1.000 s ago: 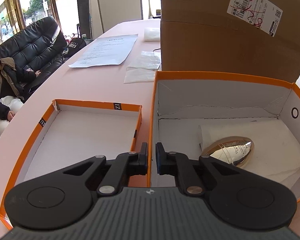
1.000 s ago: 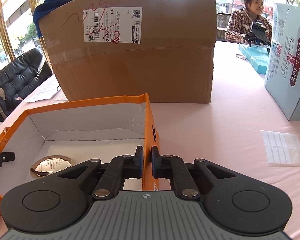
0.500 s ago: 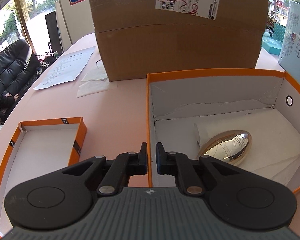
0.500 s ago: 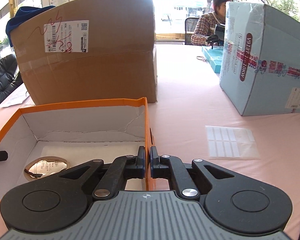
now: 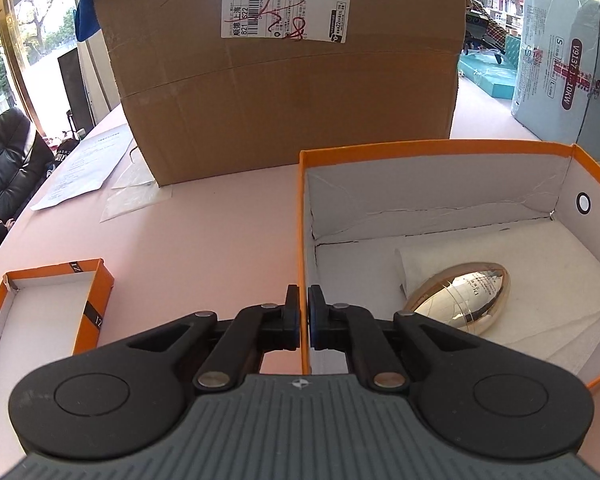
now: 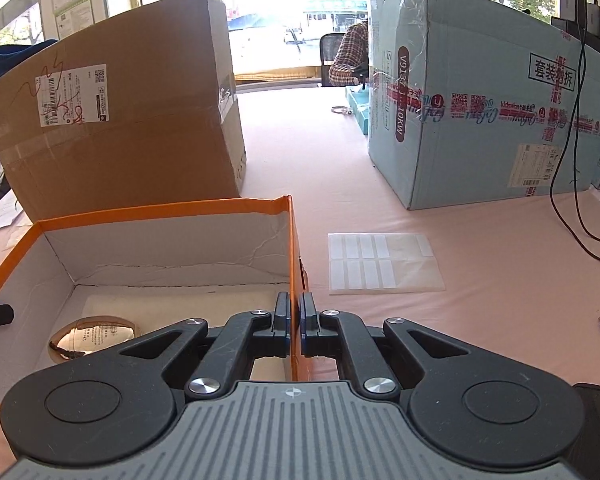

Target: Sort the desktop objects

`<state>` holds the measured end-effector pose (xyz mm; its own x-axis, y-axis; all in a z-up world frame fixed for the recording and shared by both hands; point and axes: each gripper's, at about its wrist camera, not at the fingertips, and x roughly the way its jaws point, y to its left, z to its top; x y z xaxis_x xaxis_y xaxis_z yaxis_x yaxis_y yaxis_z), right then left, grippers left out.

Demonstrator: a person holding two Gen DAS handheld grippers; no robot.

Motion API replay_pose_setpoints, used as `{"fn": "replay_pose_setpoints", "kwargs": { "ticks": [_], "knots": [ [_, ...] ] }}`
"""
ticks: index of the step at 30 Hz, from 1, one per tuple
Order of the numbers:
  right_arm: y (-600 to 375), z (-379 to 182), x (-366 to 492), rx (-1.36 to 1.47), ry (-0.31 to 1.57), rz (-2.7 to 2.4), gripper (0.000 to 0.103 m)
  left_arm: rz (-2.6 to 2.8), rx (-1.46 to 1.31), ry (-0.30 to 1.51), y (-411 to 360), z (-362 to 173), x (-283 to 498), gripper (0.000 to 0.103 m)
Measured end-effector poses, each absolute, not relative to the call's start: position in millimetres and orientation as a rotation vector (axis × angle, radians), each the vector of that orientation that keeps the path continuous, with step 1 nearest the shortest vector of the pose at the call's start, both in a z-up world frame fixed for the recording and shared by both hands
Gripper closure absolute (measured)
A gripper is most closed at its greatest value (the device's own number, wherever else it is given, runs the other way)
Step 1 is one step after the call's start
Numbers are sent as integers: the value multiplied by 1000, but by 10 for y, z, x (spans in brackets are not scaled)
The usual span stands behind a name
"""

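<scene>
Both pairs of fingers are clamped on the orange box [image 5: 440, 148], your left gripper [image 5: 303, 316] on its left wall and your right gripper [image 6: 295, 320] on its right wall. Over the last second you've carried it right, leaving the shallow lid [image 5: 40, 312] well behind. Inside lies only a gold oval case [image 5: 460, 300] on white paper; the lid holds nothing.

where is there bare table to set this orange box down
Bare pink table lies between the orange lid, the brown carton and the orange box. More runs between carton and blue carton. Right of the box, a label sheet and cables crowd it.
</scene>
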<state>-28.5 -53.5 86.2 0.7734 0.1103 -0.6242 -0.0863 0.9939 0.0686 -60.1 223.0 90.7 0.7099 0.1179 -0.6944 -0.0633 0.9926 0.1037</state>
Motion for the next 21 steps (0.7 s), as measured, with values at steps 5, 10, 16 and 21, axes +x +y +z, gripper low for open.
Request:
{"fn": "replay_pose_setpoints", "kwargs": {
  "ticks": [5, 10, 16, 21],
  "knots": [
    [-447, 859, -262, 36, 675, 133, 98, 129, 71, 774, 2304, 910, -681, 100],
    [-338, 845, -269, 15, 662, 149, 99, 144, 73, 778, 2390, 916, -740, 100],
    [-367, 853, -246, 63, 670, 147, 97, 135, 49, 773, 2465, 980, -833, 86],
    [-474, 952, -376, 96, 555, 157, 52, 181, 18, 600, 2647, 1175, -1166, 0]
  ]
}}
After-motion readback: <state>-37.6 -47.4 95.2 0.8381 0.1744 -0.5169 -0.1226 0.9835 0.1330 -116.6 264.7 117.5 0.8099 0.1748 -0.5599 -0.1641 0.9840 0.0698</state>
